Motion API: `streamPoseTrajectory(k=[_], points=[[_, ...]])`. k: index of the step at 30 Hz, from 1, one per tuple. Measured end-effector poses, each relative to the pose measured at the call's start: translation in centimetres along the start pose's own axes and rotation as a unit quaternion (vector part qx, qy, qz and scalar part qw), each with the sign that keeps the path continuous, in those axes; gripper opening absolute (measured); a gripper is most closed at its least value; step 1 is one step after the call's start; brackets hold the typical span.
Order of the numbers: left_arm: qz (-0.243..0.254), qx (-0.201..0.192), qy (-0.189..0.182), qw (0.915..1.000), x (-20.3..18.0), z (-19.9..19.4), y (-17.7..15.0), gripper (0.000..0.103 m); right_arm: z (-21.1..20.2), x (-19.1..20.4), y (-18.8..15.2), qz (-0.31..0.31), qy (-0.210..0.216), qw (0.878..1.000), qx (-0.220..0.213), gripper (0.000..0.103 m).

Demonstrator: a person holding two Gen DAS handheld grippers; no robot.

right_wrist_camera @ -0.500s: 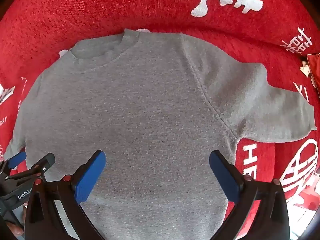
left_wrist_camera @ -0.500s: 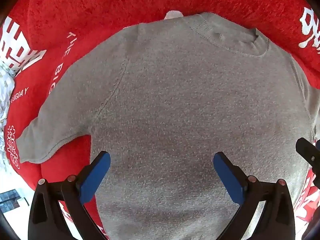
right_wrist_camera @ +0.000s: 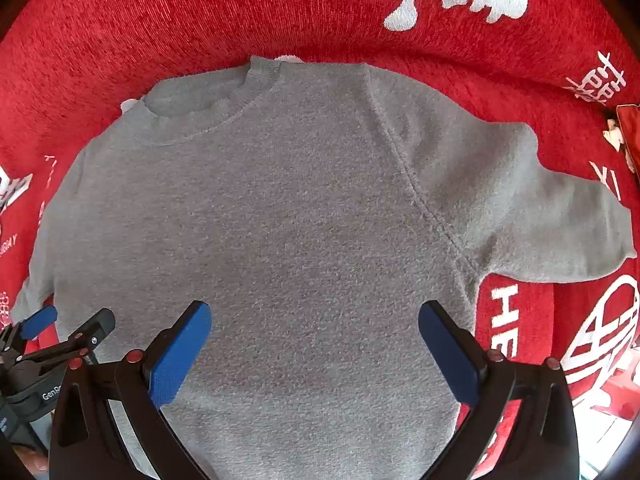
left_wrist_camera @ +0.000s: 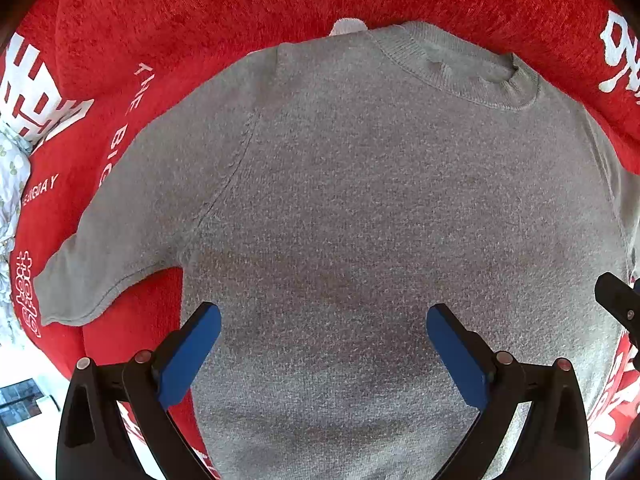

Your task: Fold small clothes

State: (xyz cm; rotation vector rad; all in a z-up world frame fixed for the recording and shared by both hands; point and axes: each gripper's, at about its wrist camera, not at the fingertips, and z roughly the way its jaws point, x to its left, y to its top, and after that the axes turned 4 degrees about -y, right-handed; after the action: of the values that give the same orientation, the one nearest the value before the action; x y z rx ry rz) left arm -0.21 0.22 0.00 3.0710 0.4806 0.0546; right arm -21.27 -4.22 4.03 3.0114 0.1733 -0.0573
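Nothing had moved since before: both the left gripper (left_wrist_camera: 323,344) and right gripper (right_wrist_camera: 314,340) hung wide open and empty over the grey jumper (left_wrist_camera: 380,220), laid flat on the red blanket (left_wrist_camera: 200,20) for folding, collar at twelve o'clock.

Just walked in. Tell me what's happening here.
A person holds a pair of blue-padded tongs in each hand above a small grey knitted short-sleeved sweater that lies spread flat, neckline away from the cameras, on a red plush cloth with white lettering. The left tongs and the right tongs both stand wide open with nothing between the pads, pointing down over the sweater's lower body. Both sleeves lie stretched out to the sides. No fold has been made yet.
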Motion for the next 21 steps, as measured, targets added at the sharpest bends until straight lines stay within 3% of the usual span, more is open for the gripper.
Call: streamPoseTrajectory(k=[21], points=[[-0.005, 0.004, -0.005, 1.0000, 0.15, -0.26, -0.54, 0.103, -0.91, -0.62, -0.64, -0.009, 0.010, 1.000, -0.006, 0.103]])
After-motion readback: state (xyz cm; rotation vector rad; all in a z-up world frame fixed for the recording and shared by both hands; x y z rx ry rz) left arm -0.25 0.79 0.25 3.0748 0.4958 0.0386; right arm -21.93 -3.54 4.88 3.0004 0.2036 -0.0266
